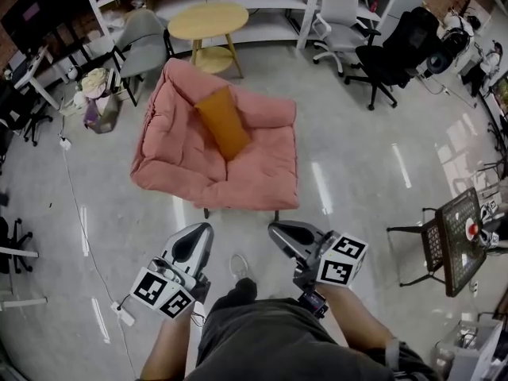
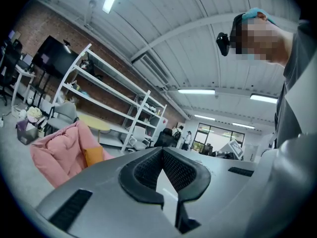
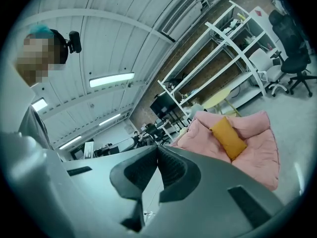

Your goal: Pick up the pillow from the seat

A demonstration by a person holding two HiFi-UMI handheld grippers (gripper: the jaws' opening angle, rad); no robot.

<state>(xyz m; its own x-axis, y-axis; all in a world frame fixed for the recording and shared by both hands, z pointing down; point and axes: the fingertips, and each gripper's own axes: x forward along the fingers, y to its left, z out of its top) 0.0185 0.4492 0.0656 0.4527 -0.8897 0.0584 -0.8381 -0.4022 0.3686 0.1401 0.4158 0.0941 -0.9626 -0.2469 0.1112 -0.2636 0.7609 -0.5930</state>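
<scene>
Right now the orange pillow (image 1: 224,122) lies on the pink seat (image 1: 262,177), leaning against the backrest near the middle. Both grippers sit low in the head view, close to the person and well apart from the seat, pointing toward it. The left gripper (image 1: 202,230) has its 2 jaws pressed together at the tips, with nothing between them. The right gripper (image 1: 275,230) is the same: jaws together, nothing held. Behind the seat stands a round wooden table (image 1: 208,21), with a grey chair (image 1: 143,42) to its left and a black office chair (image 1: 397,50) off to the right.
</scene>
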